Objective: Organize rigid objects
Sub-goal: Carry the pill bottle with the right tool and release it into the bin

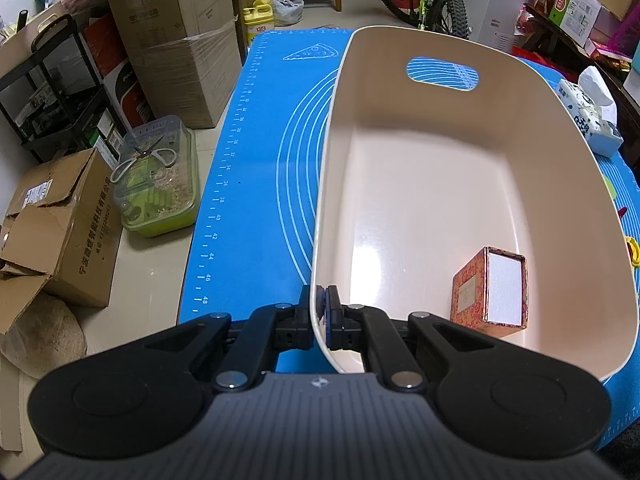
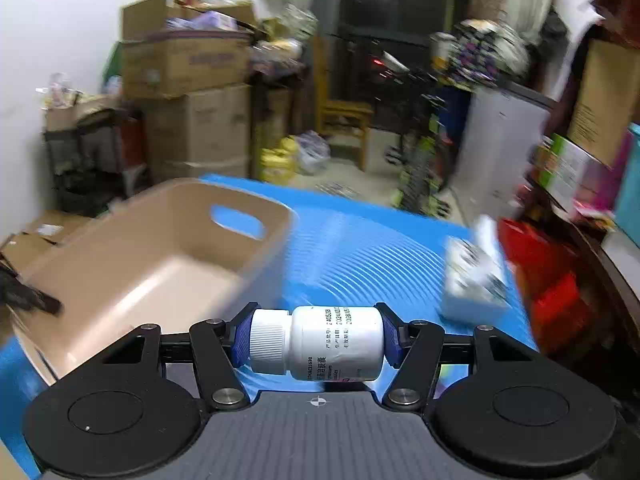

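- 2 grippers are each clamped on something; the left gripper has its jaws drawn almost together, pinching the near rim of the beige bin, 1 pad outside the wall and 1 inside
- 1 patterned orange box lies inside the bin, in the near right corner of its floor, with its white face turned toward the camera
- the bin rests on a blue mat printed with rulings and curved lines; a handle slot pierces the bin's far wall
- the right gripper is spread to a medium width and grips a white bottle lying sideways, cap to the left; 1 blue pad presses the cap end, the other the base
- in the right wrist view, which is blurred, the bottle is held above the mat, with the bin ahead to the left and a tissue pack ahead to the right
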### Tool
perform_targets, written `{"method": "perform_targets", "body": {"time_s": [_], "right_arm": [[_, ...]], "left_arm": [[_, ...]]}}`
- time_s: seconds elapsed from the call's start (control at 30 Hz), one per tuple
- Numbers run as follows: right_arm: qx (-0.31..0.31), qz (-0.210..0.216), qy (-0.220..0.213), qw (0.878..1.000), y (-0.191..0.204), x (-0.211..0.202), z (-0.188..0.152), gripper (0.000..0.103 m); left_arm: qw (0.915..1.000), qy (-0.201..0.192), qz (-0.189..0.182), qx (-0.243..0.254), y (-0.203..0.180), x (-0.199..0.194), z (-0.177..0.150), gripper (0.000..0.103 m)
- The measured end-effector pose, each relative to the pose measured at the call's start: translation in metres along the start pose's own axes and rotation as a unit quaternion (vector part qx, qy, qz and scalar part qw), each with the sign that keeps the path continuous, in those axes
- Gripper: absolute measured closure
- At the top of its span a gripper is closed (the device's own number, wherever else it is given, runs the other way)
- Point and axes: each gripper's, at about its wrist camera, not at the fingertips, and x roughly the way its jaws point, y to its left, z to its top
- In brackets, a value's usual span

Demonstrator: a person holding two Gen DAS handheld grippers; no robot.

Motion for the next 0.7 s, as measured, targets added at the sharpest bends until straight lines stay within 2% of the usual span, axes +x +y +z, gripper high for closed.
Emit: {"method": "perform_targets", "body": {"time_s": [0.27, 0.4, 0.57, 0.7], "right_arm": [[-0.034, 0.067, -0.019, 0.997, 0.077, 0.030, 0.046, 0.039], [-0.068, 0.095, 0.000, 0.993, 0.118, 0.048, 0.053, 0.039], [-0.112, 0.112, 0.037, 0.987, 0.162, 0.062, 0.041, 0.039], [-0.100, 0.110, 0.068, 0.987, 0.170, 0.073, 0.037, 0.039]], "left_arm": [[1.0000, 0.000, 0.002, -0.002, -0.001, 0.000, 0.000, 0.096], [1.0000, 0.000, 0.003, 0.001, -0.002, -0.001, 0.000, 0.096], [1.0000, 0.000, 0.003, 0.000, -0.002, -0.001, 0.000, 0.096], [1.0000, -0.002, 0.003, 0.004, -0.001, -0.002, -0.001, 0.096]]}}
